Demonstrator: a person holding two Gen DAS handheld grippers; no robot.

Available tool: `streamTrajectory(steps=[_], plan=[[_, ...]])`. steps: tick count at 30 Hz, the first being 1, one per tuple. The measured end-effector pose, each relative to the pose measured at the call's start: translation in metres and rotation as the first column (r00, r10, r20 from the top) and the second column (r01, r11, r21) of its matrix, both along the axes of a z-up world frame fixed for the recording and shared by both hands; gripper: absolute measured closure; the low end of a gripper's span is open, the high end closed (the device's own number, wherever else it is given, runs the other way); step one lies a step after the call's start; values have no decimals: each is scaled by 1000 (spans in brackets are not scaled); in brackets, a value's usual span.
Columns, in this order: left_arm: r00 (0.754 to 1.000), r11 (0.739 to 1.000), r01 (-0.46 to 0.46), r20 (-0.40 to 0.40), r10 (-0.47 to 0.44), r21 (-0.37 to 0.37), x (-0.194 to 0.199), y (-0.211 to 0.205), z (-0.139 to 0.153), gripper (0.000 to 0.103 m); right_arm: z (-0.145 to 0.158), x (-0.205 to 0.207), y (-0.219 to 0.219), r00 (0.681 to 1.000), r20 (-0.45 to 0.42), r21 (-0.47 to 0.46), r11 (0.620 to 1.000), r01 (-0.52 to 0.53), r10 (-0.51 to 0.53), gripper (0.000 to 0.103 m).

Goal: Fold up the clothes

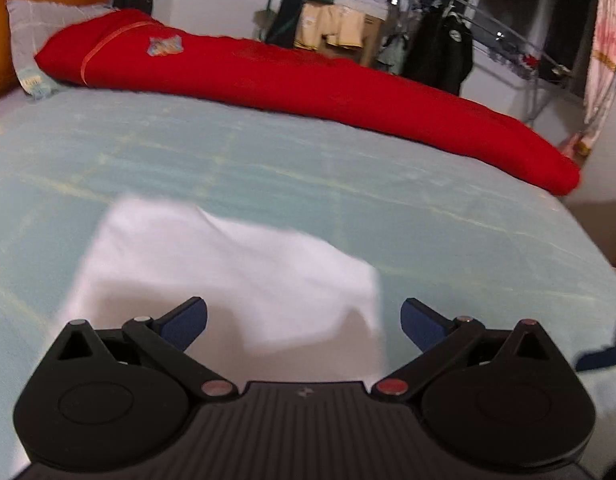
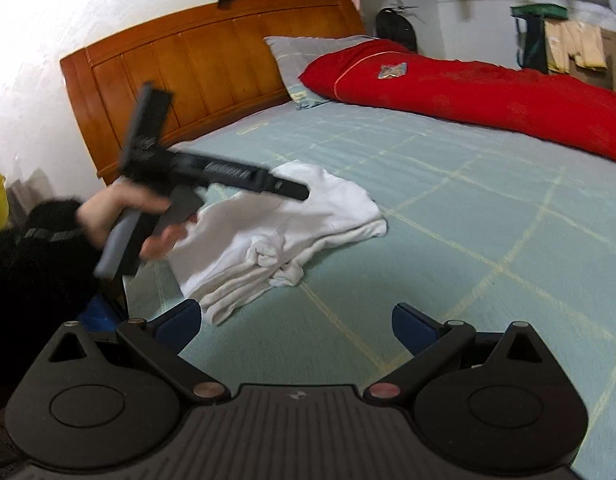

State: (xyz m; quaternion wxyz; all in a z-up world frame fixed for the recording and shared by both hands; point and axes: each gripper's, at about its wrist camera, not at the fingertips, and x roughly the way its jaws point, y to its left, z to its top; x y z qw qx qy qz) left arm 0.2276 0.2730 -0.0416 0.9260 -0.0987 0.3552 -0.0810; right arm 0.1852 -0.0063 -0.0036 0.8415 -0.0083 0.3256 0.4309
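- Between the spread blue pads of the left gripper (image 1: 304, 322), nothing is held; the jaws stand wide apart above a white garment (image 1: 228, 264), which fills the left wrist view from 6 toward 11 o'clock.
- From the right wrist view, the right gripper (image 2: 296, 330) is likewise seen parted and empty, hanging over bare bedsheet (image 2: 448, 216).
- At 10 o'clock in that view, the left tool is gripped by a hand (image 2: 132, 216) in a dark sleeve, blurred, its nose over the far edge of the garment.
- The garment is found lying near the bed's near-left edge, partly gathered: a flat panel at the back, stacked layers and a bunched knot toward the front.
- Farther out, at 1 o'clock, a red quilt (image 2: 488, 92) is laid along the far side, with a pillow (image 2: 292, 60) and wooden headboard (image 2: 196, 56) at 11.
- Whether a tidy fold is half-made or a finished fold has slumped cannot be settled.
- A risk is judged: several layers may be pinched together at the knot, so the stack would be dragged askew; a blurred, quick pass may also snag the sheet beneath.
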Motion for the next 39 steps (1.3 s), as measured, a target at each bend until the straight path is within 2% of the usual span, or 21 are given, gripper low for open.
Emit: streamTrajectory(steps=[2,3,5,9,15,21,27,33,39], plan=[[999,1000,-16,-36,16,-11,-14,-15,-14,1,-2,-5,-8,1000,-24,20,1000,19,-19,0],[999,1000,-25,-29,25,18,-20,-23,-19,1,-3,-7,-11,999,-35,20,999,26,-25,0],[1000,992,-29,12,28,123,-30,-38,-24,1,-6,-13,-17,998,-49,12,999,35,-34,0],[997,977,-79,40,72,198,-49,-51,-8,1,-3,-28,-25,998,-24,-28,998,49,-50,0],[987,961,-123,134,92,246,-101,-68,18,1,-2,-48,-23,999,-9,-61,997,37,-38,0],[983,944,-176,106,152,278,-151,-86,15,1,-2,-68,-22,1000,5,-94,995,26,-26,0],[971,932,-238,87,223,274,-187,-98,17,1,-4,-86,-22,1000,-1,-121,992,24,-24,0],[960,910,-276,132,246,309,-217,-113,33,1,-8,-102,-24,999,-23,-141,990,30,-33,0],[952,894,-301,152,265,331,-240,-131,43,1,1,-128,-30,1000,16,-134,991,27,-25,0]])
